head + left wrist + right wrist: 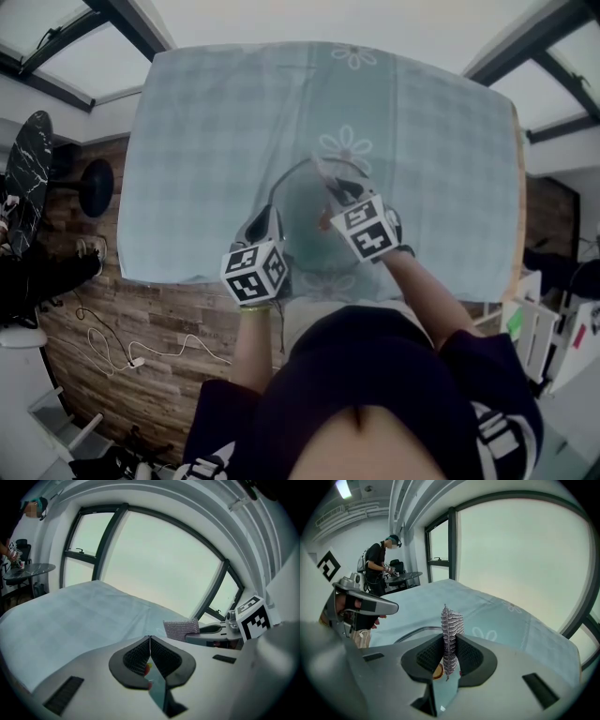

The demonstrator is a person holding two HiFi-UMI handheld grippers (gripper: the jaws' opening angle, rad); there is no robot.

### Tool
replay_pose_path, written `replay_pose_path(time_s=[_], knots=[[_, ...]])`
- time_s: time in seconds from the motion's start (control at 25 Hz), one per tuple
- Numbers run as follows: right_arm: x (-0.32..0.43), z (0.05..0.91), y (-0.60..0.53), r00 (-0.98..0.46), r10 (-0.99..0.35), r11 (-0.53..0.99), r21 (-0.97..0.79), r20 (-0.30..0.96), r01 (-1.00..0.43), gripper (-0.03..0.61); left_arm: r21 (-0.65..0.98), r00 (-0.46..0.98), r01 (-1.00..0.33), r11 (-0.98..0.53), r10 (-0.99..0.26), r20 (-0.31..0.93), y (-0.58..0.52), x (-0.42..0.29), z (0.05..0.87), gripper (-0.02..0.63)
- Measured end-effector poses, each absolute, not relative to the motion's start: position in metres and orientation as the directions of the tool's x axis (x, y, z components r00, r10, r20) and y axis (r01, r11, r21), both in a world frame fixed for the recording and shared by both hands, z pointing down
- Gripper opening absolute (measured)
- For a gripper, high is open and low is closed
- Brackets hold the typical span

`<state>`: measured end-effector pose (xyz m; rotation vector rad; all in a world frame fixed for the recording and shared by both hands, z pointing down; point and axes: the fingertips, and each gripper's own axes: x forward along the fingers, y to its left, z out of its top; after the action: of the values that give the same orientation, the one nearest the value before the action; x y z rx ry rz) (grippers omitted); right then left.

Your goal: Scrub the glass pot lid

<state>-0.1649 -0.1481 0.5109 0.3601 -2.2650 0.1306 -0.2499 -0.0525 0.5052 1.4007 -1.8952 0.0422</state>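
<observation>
Now my right tongs [449,644] pinch the scrubber [451,620] upright over the lid [302,211] lying on the table [187,141], ready to rub; left tongs [149,641], closed on nothing, hover by its rim to steady it.

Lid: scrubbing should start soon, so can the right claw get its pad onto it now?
Probably yes. The right claw, shut on the pad, hangs over the lid with nothing seen between them; the left claw sits off at the lid's left edge.
</observation>
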Motion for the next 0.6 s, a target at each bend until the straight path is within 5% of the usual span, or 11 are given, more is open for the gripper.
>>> replay_pose_path(time_s=[0.6], knots=[[-0.187, 0.541, -0.141, -0.551, -0.164, 0.968, 0.025, 0.818, -0.25, 0.075, 0.406, -0.096, -0.82, 0.402, -0.797, 0.596, -0.053, -0.264, 0.514, 0.005]])
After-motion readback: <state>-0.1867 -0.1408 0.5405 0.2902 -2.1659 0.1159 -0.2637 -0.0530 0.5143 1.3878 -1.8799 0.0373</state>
